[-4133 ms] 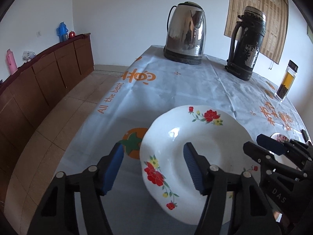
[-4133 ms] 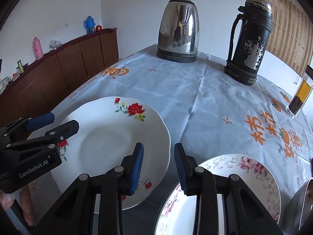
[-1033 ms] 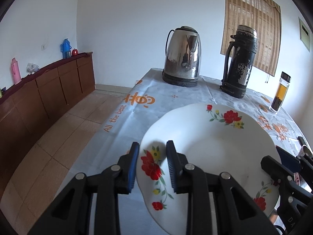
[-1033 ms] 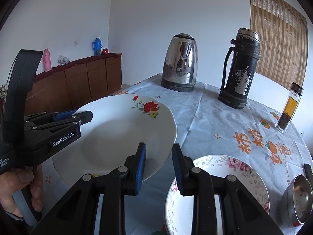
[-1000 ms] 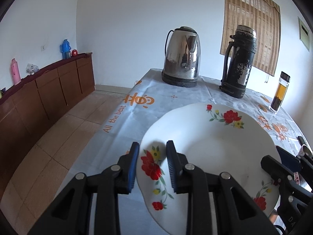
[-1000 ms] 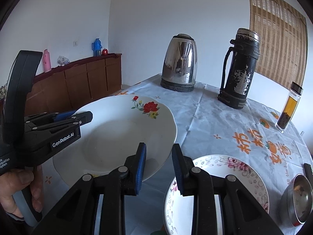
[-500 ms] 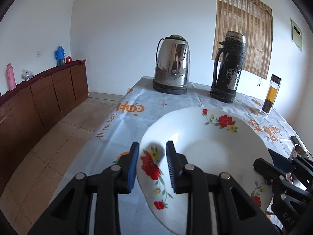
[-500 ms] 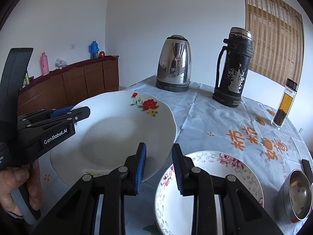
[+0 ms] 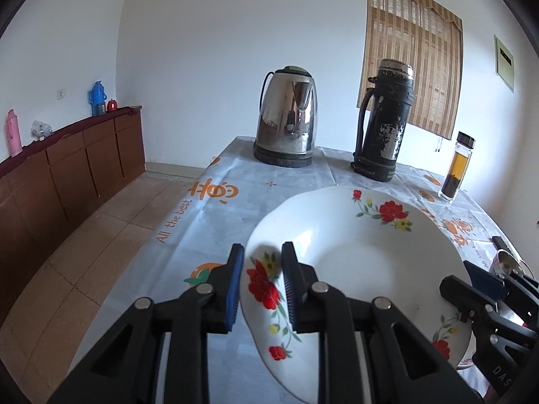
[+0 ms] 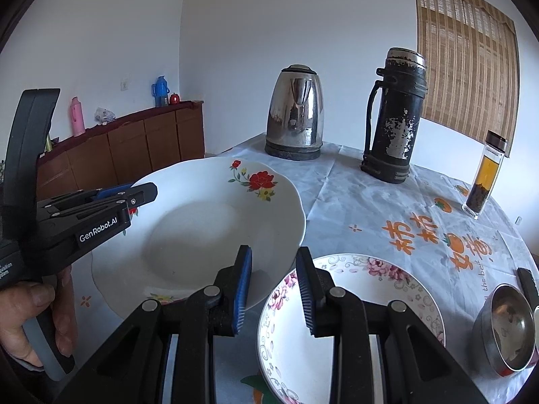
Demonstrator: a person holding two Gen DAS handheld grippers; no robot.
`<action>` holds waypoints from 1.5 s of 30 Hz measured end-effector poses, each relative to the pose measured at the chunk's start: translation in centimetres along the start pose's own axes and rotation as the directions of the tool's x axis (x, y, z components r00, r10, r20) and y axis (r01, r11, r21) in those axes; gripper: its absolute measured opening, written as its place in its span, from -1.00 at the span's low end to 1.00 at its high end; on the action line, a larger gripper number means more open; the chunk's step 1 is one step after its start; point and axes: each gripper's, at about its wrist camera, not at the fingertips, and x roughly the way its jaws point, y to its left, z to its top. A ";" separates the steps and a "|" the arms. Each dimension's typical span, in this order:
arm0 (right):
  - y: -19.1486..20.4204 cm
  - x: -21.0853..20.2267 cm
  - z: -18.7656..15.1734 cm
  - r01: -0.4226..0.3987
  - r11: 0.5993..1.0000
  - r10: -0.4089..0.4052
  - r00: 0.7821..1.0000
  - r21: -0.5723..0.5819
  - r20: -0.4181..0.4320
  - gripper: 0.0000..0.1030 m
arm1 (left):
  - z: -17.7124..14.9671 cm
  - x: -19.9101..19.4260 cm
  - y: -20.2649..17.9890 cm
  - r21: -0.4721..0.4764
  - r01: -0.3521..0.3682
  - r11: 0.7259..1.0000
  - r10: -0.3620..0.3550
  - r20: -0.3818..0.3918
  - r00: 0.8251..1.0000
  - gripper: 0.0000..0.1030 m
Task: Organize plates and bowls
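My left gripper (image 9: 261, 281) is shut on the left rim of a white plate with red flowers (image 9: 357, 262) and holds it lifted above the table. The same plate (image 10: 209, 232) shows in the right wrist view, with the left gripper (image 10: 141, 193) clamped on its far left rim. My right gripper (image 10: 274, 284) is partly open with nothing between its pads, just right of the held plate's near rim. A second plate with pink flowers (image 10: 353, 303) lies on the table under the right gripper. The right gripper's fingers (image 9: 485, 286) show at the plate's right rim.
A steel kettle (image 9: 286, 124), a black thermos (image 9: 384, 124) and a glass tea bottle (image 9: 456, 165) stand at the table's far end. A small steel bowl (image 10: 508, 326) sits at the right edge. A brown sideboard (image 9: 67, 171) runs along the left wall.
The left gripper closed on the flowered plate's rim about four seconds ago and lifted it. In the last second the plate has risen a little more; both grippers keep their openings.
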 end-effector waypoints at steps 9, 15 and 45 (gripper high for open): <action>-1.3 -1.3 -0.6 0.006 1.000 -0.007 1.000 0.028 0.016 -0.43 | -0.2 -0.6 -1.4 0.035 0.028 0.999 -0.028 0.004 1.000 -0.62; -2.3 -1.8 -1.4 0.013 0.999 -0.013 1.000 0.051 0.012 -0.43 | -0.4 -1.0 -2.5 0.060 0.046 0.997 -0.046 0.010 0.999 -0.62; -4.9 -3.0 -2.8 0.031 0.995 -0.034 0.999 0.100 0.033 -0.44 | -0.5 -1.5 -5.7 0.093 0.057 0.994 -0.057 -0.002 0.998 -0.62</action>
